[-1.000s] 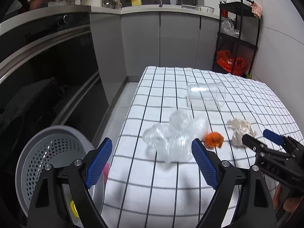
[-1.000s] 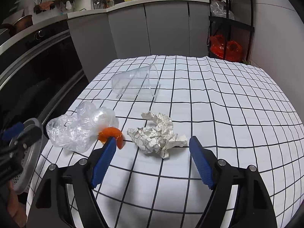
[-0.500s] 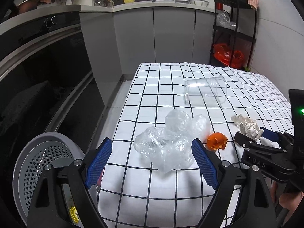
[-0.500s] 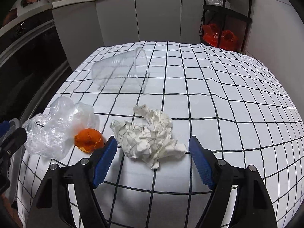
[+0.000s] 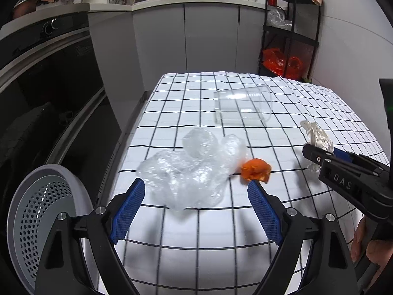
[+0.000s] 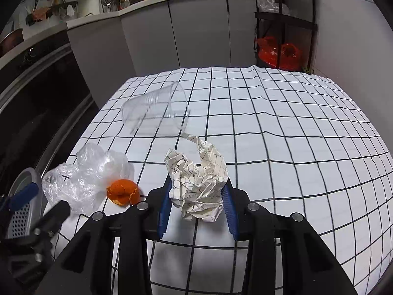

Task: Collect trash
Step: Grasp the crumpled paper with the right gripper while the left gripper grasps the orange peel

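You can read only one marking: the letters "DAS" in pale print on the black body of the right gripper (image 5: pixel 319 156), seen from your left wrist camera. Nothing else carries legible text.

Both grippers, left gripper (image 5: pixel 196 209) and right gripper (image 6: pixel 197 204), are matte black frames with silver screw heads and ridged blue fingers (image 5: pixel 127 209), "DAS" embossed on one, bare skin beside it.

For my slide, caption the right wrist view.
Right gripper clamps crumpled paper beside orange peel on checked tablecloth.
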A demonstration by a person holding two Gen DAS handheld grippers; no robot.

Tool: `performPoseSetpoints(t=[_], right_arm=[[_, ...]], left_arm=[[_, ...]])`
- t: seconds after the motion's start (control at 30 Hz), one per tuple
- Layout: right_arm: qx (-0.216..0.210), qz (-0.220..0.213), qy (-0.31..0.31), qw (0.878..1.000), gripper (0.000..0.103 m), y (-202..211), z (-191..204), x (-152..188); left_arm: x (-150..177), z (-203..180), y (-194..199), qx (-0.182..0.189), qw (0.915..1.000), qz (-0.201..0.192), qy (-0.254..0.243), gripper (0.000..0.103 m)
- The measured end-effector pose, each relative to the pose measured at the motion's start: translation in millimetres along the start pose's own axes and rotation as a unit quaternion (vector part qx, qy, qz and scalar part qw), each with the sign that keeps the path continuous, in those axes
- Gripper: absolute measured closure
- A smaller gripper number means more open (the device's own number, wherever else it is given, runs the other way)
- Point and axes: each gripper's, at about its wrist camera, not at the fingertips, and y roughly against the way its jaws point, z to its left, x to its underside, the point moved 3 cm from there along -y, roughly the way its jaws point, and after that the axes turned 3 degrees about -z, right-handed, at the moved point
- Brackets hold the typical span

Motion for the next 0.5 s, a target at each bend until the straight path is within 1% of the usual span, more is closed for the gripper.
performPoseSetpoints(t=[0.1,0.23,0.33,0.5], right_arm=[[0.001,-0.005,-0.014,1.000,0.066,7,-10,-4],[-0.006,-0.017,-0.043,0.999,0.066,20,-28,-12],[-0.010,-0.027,-0.061,0.998,0.066,29,-40,-16],[-0.025,-0.029,-0.087,0.995,0.066,35,-54,-20]], left_arm=[[1,-11,-4,0.004,1.0000,0.004,0.002,0.017],[4,-25,-14,0.009,0.9997,0.019,0.009,0.017],[4,-36,-24,0.007,0.9995,0.030,0.011,0.017],[1,-54,-38,-0.002,0.9992,0.039,0.006,0.017]])
